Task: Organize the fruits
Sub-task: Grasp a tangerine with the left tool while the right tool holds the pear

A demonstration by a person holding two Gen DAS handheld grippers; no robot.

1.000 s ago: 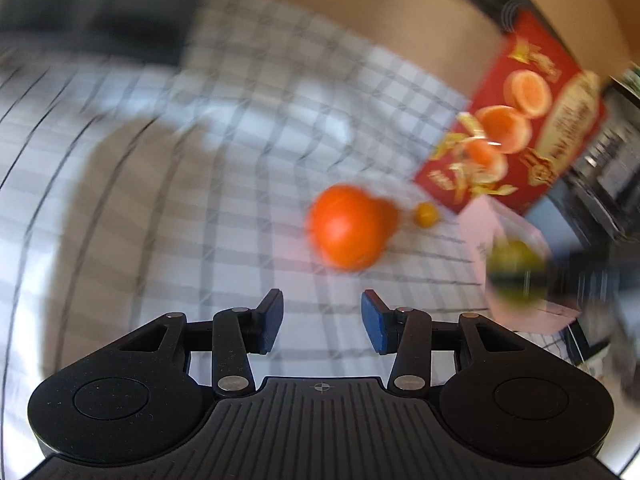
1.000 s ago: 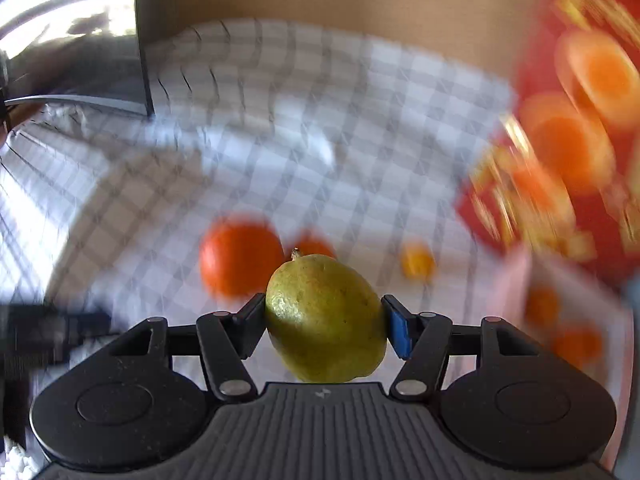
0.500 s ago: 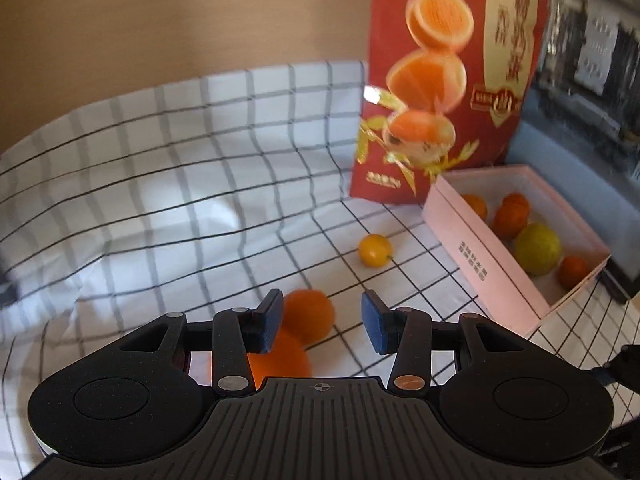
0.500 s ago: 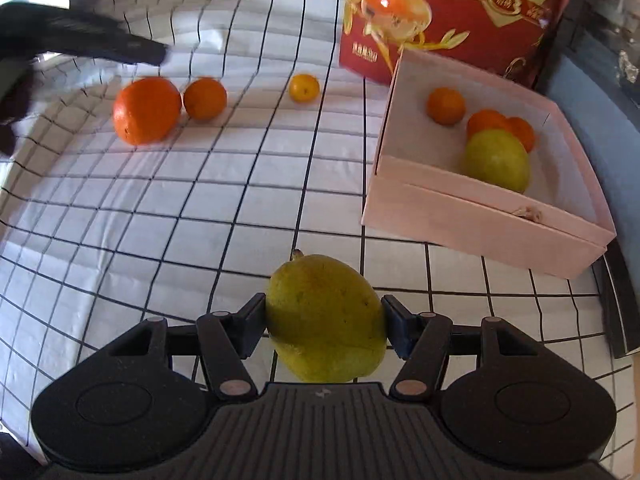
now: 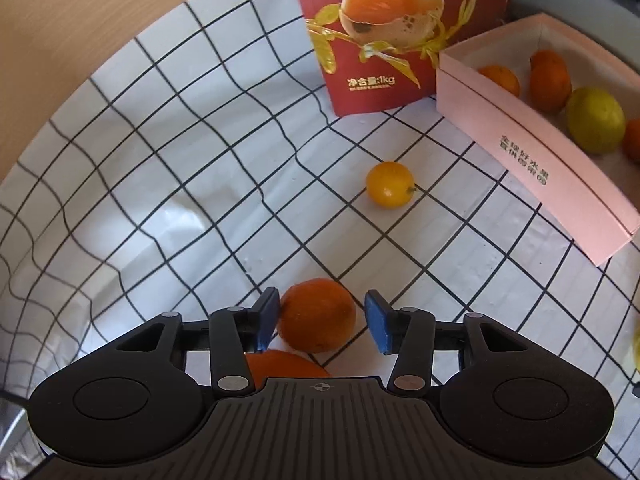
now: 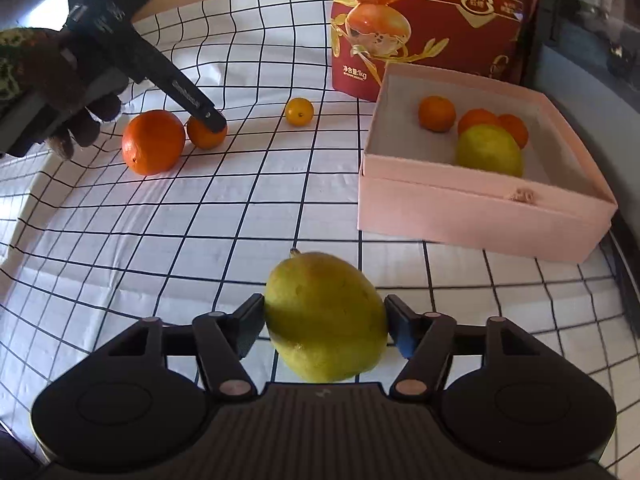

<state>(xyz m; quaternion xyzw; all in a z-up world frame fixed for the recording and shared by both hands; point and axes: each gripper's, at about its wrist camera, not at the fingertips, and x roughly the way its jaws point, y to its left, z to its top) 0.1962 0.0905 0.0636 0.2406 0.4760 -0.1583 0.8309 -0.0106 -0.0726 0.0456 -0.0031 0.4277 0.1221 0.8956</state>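
My right gripper (image 6: pixel 324 322) is shut on a yellow-green pear (image 6: pixel 325 316), held above the checked cloth in front of the pink box (image 6: pixel 480 208). The box holds several small oranges and a yellow-green fruit (image 6: pixel 489 150). My left gripper (image 5: pixel 320 316) is open around a small orange (image 5: pixel 317 314) on the cloth; its left pad touches it. A big orange (image 5: pixel 280 366) lies just under the gripper. In the right wrist view the left gripper (image 6: pixel 212 118) is at that small orange (image 6: pixel 204 134), beside the big orange (image 6: pixel 153 142). A small yellow fruit (image 5: pixel 390 185) lies apart.
A red fruit bag (image 6: pixel 424 20) stands behind the pink box (image 5: pixel 532 172). The checked cloth (image 6: pixel 200 220) covers the table, wrinkled at the far left. A wooden surface (image 5: pixel 80 20) lies beyond the cloth. A dark edge (image 6: pixel 624 280) runs along the right.
My left gripper has come down and forward so the small orange now sits between its fingers. My right gripper has held the pear and drifted slightly towards the box.
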